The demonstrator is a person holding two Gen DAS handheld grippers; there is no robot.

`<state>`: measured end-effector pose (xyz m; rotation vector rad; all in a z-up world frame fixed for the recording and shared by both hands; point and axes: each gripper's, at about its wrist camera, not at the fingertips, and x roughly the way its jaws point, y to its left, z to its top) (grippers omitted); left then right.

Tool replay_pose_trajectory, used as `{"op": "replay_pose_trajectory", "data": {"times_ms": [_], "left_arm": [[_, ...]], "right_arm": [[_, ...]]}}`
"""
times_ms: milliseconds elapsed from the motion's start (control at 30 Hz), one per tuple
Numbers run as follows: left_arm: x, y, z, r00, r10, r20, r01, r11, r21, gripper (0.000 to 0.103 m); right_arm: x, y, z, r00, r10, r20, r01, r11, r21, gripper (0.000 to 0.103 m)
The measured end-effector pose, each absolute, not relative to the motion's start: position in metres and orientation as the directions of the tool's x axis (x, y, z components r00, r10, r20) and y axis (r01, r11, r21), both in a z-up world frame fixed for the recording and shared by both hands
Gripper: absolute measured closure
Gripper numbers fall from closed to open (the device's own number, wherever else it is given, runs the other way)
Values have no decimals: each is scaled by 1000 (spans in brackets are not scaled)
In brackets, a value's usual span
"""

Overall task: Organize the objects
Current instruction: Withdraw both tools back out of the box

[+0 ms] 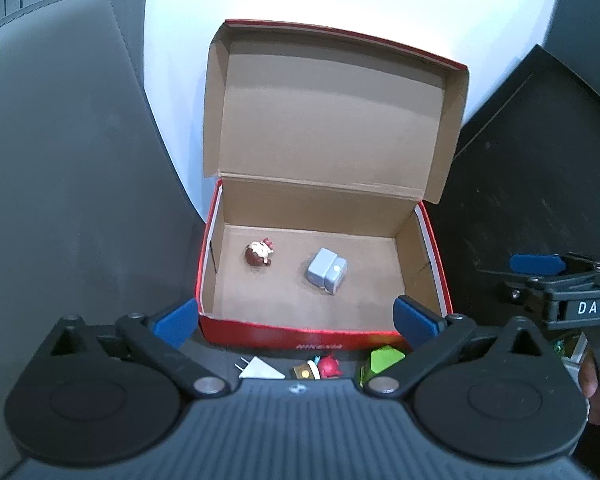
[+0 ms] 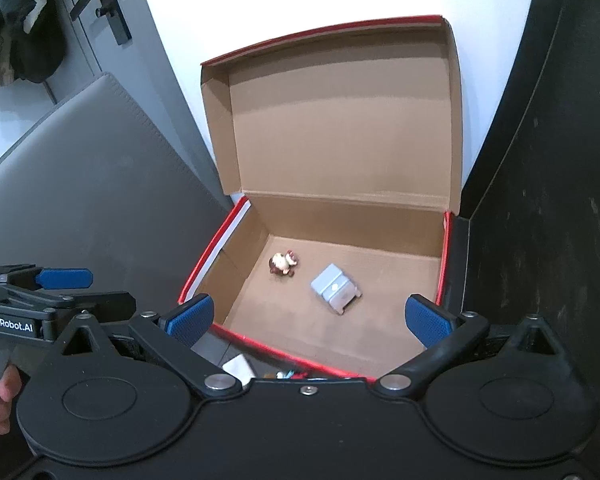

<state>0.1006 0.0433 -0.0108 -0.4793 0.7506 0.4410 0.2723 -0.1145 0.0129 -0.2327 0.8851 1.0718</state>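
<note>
Both the left hand-held gripper (image 1: 296,320) and the right hand-held gripper (image 2: 308,318) gape wide, empty; mid-frame, the red box (image 1: 300,334) (lid up) holds a figurine (image 1: 259,253) and grey adapter (image 1: 326,271)

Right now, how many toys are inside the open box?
2. A little figurine lies toward the left of the box floor, and a grey block sits near the middle. More things lie outside, in front of the box.
</note>
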Motion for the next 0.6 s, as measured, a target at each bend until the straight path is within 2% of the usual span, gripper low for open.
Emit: {"op": "replay_pose_trajectory", "data": {"times_ms": [600], "left_arm": [[65,29,-12,650,181,-738,-531,803,-270,0]], "right_arm": [[239,-130,14,196,666,-720,-816,518,258,0]]}}
